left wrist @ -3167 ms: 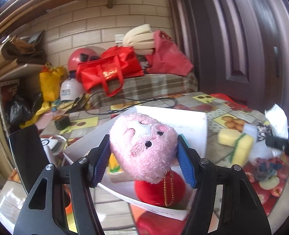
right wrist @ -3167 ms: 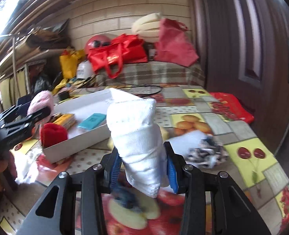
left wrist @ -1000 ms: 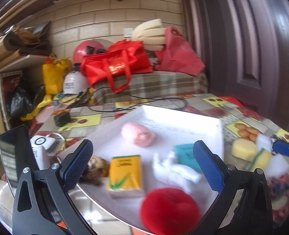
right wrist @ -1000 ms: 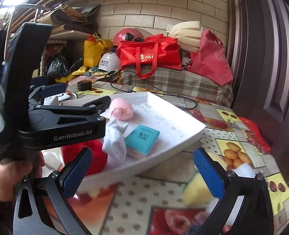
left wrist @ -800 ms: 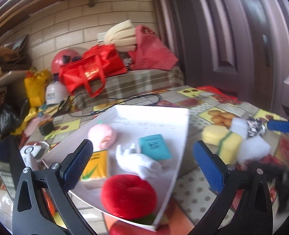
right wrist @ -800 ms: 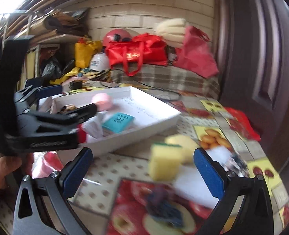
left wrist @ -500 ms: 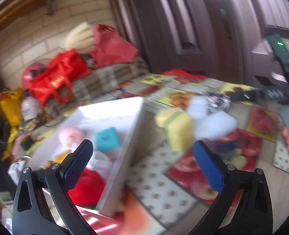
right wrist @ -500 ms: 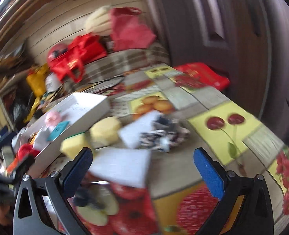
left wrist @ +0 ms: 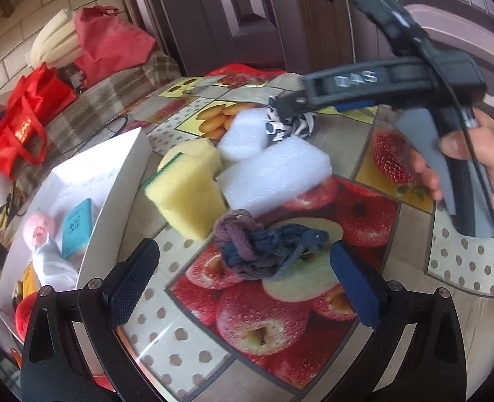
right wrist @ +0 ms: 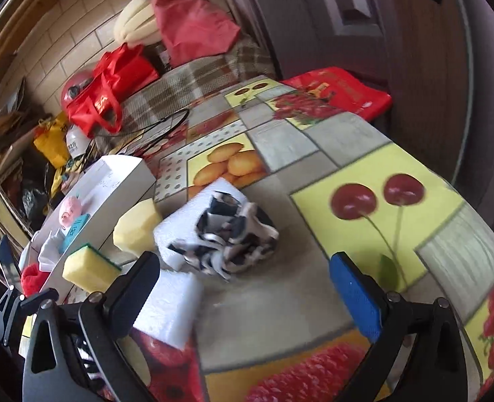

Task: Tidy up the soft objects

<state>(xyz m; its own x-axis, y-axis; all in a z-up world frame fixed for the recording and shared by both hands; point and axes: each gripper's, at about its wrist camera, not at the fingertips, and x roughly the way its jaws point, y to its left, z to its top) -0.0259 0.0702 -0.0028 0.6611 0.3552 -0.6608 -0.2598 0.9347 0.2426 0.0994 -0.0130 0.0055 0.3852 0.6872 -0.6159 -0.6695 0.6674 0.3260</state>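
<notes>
Two claws spread wide, empty, each over a loose cloth on the table.
Dark sock bundle (left wrist: 263,248) lies between and just ahead of left claw (left wrist: 247,281) fingers, touching neither. Patterned cloth (right wrist: 233,234) sits ahead of right claw (right wrist: 247,288), nearer its left finger, against white foam (right wrist: 183,234). Yellow sponges (left wrist: 186,194) just beside; white box (left wrist: 113,181) with plush items further left.
</notes>
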